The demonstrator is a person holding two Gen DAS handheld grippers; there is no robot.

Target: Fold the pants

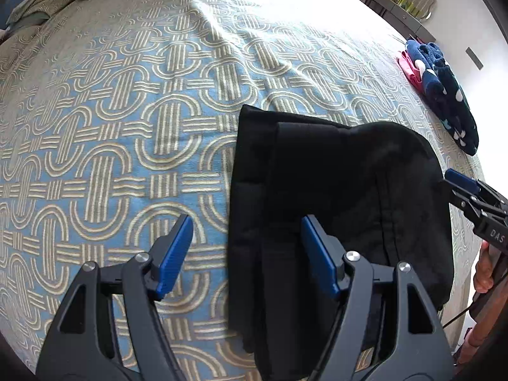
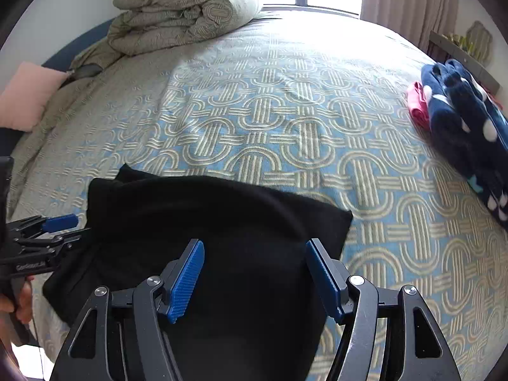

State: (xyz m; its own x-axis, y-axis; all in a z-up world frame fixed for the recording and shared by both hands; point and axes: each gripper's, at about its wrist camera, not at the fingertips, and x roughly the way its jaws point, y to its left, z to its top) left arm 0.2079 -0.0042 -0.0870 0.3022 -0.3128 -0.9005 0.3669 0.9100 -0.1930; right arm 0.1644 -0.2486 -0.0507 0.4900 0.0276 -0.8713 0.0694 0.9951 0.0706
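The black pants (image 1: 336, 197) lie folded into a compact, layered rectangle on the patterned bedspread (image 1: 120, 120), near the bed's front edge, where the person can reach them from both sides. In the left wrist view the bundle fills the 3 to 5 o'clock area; in the right wrist view it sits from centre toward 8 o'clock.

The left gripper (image 1: 247, 250) hangs over the bundle's left edge with its fingers spread and released: one blue pad over bare bedspread, the other above the cloth, nothing pinched. The right gripper (image 2: 254, 273) hovers over the bundle's right part, also spread and empty. Both being free of the cloth suggests a fold is set and holding its shape.

At 2 o'clock a stack of folded clothes (image 1: 444, 95), navy with white dots over pink, sits at the far bed edge, likely the finished pile. A rolled duvet (image 2: 184, 9) is pushed to 11 o'clock, keeping the folding area free.
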